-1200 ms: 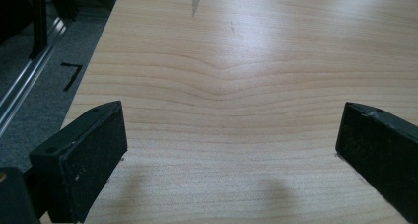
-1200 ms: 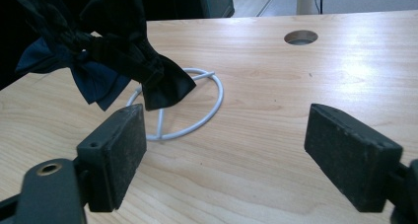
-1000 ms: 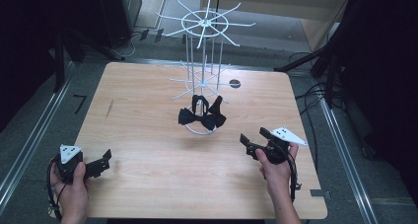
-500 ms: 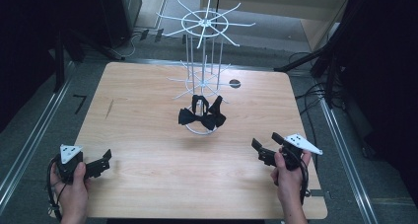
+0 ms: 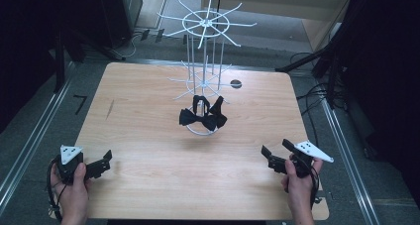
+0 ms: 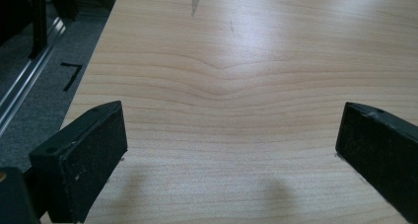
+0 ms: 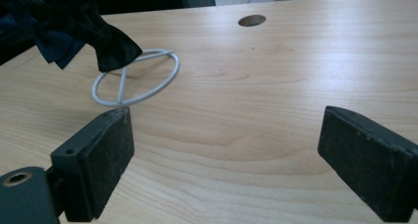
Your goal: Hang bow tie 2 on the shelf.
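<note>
Both grippers sit low at the near edge of the wooden table (image 5: pixel 148 136), well apart from the action zone. The left gripper (image 5: pixel 101 163) rests in the person's left hand (image 5: pixel 74 185) near the front left corner, jaws spread wide over bare wood, nothing between them. The right gripper (image 5: pixel 272 155) is near the front right corner, and its jaws have just been opening further; they stand wide and empty, as the right gripper view confirms.

Now the prize: 2 black bow ties (image 5: pixel 203 117) hang on the lower arms of the white wire display stand (image 5: pixel 205 46), draped just above its round base ring (image 7: pixel 135 78) in the middle of the table. From the right gripper view, dark fabric droops over that ring.

By the look of it, the hanging job is finished or close to it: ties on the stand, no loose tie anywhere on the tabletop, both tools empty and parked clear. Little seems left beyond resting the grippers.
</note>
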`<state>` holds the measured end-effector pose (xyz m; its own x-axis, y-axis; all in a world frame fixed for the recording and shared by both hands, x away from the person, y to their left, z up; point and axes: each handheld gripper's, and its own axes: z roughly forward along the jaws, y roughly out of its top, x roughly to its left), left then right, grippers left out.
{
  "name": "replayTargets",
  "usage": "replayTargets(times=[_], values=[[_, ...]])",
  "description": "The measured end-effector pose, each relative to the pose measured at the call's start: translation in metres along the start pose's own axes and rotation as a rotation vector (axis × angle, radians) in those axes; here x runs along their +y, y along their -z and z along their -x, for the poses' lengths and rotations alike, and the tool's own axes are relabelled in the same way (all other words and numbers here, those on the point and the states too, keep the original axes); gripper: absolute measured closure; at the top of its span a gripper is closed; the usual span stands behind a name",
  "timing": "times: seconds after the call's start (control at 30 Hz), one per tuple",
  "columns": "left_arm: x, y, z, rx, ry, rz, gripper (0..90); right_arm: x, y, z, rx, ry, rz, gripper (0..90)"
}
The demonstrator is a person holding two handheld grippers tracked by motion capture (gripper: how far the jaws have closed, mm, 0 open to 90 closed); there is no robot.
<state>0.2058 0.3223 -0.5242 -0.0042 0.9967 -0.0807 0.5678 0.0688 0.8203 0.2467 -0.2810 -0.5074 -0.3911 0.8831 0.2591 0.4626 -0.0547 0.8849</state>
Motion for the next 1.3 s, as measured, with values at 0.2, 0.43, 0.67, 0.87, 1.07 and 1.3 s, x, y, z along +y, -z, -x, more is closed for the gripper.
replayTargets(times=[0.2, 0.43, 0.67, 0.87, 1.07, 1.3], values=[[0.000, 0.000, 0.000, -0.002, 0.000, -0.001, 0.0, -0.006, 0.005, 0.010, -0.032, -0.008, -0.014, 1.4], [0.000, 0.000, 0.000, -0.002, 0.005, 0.000, 0.0, -0.013, 0.010, 0.018, -0.064, -0.014, -0.031, 0.0], [0.000, 0.000, -0.001, -0.003, 0.007, -0.003, 0.0, -0.020, 0.018, 0.027, -0.084, -0.023, -0.037, 0.0], [0.000, 0.000, -0.001, -0.004, 0.006, -0.003, 0.0, -0.028, 0.027, 0.036, -0.081, -0.019, -0.033, 0.0], [0.000, 0.000, -0.001, -0.004, 0.007, -0.002, 0.0, -0.036, 0.037, 0.050, -0.087, -0.041, -0.022, 0.0], [0.000, 0.000, -0.001, -0.007, 0.007, -0.003, 0.0, -0.043, 0.049, 0.064, -0.117, -0.068, -0.017, 0.0]])
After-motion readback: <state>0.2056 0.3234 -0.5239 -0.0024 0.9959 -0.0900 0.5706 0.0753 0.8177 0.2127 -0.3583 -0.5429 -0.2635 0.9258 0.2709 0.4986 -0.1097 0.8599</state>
